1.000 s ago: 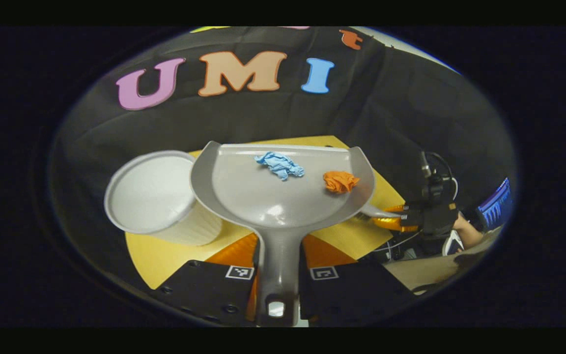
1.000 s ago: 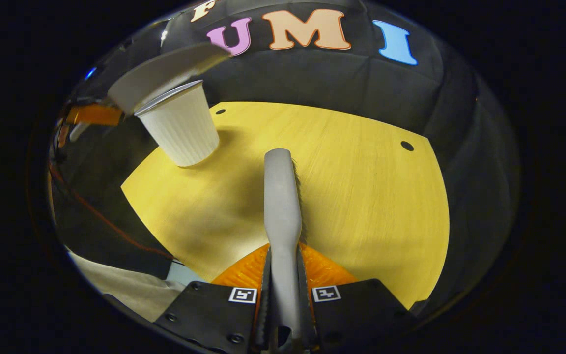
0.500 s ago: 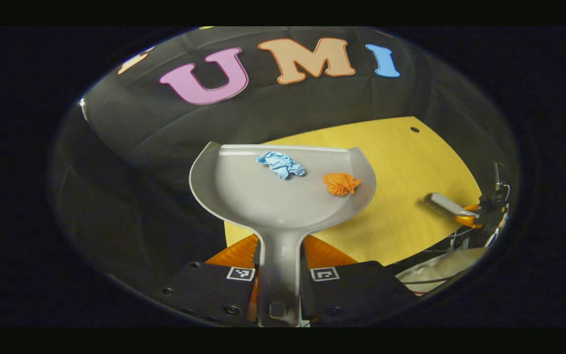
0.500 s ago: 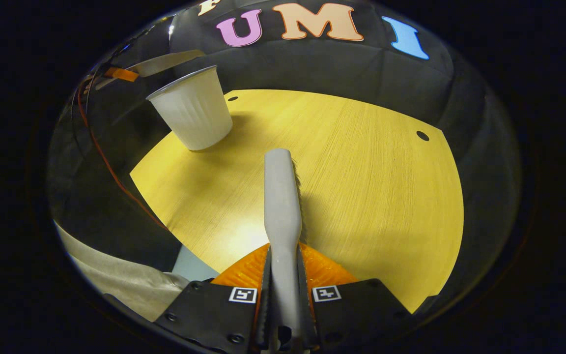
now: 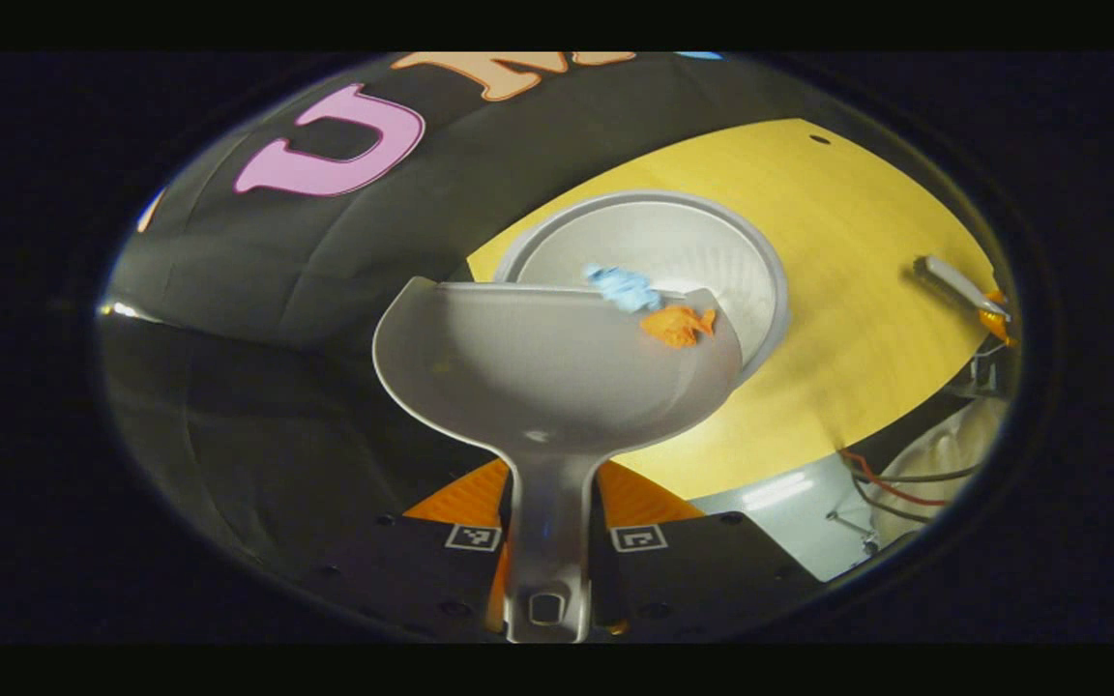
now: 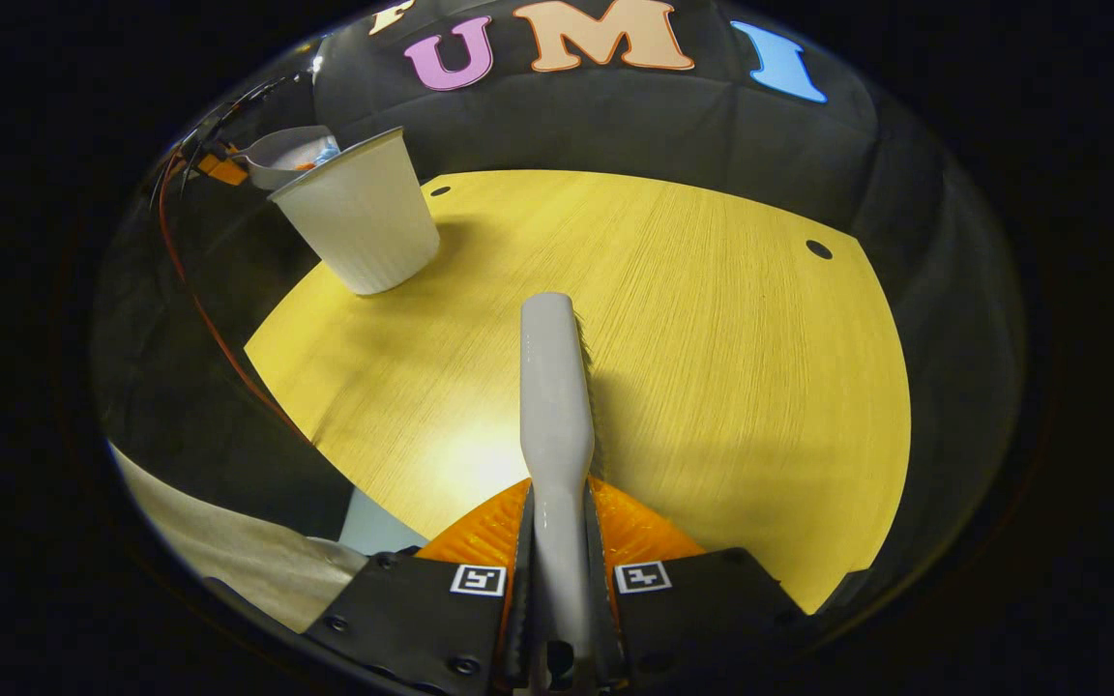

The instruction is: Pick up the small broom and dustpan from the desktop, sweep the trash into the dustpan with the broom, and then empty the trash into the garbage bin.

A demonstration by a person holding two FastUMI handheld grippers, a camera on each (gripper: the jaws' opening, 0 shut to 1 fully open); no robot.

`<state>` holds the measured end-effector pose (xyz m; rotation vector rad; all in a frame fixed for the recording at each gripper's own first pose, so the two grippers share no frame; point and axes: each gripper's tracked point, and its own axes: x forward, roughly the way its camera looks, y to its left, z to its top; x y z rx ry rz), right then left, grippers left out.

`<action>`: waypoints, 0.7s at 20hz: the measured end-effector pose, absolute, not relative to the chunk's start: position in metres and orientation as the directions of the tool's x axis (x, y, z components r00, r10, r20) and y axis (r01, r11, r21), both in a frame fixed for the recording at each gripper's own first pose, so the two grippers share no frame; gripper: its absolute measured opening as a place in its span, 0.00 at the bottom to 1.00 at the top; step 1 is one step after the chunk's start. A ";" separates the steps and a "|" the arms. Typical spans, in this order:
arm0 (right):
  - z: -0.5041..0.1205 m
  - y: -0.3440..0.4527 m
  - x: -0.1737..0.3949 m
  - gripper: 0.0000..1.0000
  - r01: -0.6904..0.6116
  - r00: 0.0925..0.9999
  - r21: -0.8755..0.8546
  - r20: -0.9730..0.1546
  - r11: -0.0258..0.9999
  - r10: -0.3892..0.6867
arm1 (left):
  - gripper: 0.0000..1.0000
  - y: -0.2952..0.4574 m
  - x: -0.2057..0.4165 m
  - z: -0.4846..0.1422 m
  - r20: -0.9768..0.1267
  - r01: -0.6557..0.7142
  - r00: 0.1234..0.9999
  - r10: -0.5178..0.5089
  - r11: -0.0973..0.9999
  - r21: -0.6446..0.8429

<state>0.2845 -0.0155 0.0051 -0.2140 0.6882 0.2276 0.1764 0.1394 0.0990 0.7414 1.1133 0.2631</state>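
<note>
A yellow wooden table (image 6: pixel 712 367) with small dark holes near its edge; a white ribbed bin (image 6: pixel 359 232) stands at its corner.

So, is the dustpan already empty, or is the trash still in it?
Not empty. The dustpan is tipped over the bin, with the blue scrap and orange scrap at its front edge.

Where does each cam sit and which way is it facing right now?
Left gripper view: rides the left tool, looking along the dustpan it clamps, tipped over the garbage bin; blue paper and orange paper sit at the pan's lip. Own fingers at bottom.
Right gripper view: rides the right tool, looking along the broom it clamps, over the desktop. Own fingers at bottom.
Shared: bin, desktop, dustpan, broom.
</note>
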 end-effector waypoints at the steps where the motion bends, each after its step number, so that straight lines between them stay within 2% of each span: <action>1: 0.004 -0.016 0.283 0.27 -0.277 0.748 -0.115 -0.649 0.954 0.139 | 0.27 0.141 0.177 0.101 -0.720 0.166 0.436 0.540 0.738 0.654; 8: 0.001 -0.015 0.282 0.27 -0.269 0.745 -0.085 -0.649 0.959 0.152 | 0.27 0.142 0.182 0.105 -0.722 0.100 0.473 0.506 0.783 0.614; 10: 0.003 -0.015 0.281 0.27 -0.266 0.749 -0.074 -0.644 0.961 0.158 | 0.27 0.139 0.185 0.106 -0.695 0.025 0.551 0.461 0.824 0.566; 11: 0.005 -0.014 0.280 0.24 -0.264 0.753 -0.068 -0.638 0.962 0.162 | 0.27 0.138 0.188 0.109 -0.670 -0.034 0.603 0.433 0.853 0.521; 14: 0.016 -0.011 0.281 0.27 -0.250 0.763 -0.034 -0.622 0.968 0.175 | 0.27 0.118 0.207 0.131 -0.563 -0.153 0.747 0.354 0.915 0.372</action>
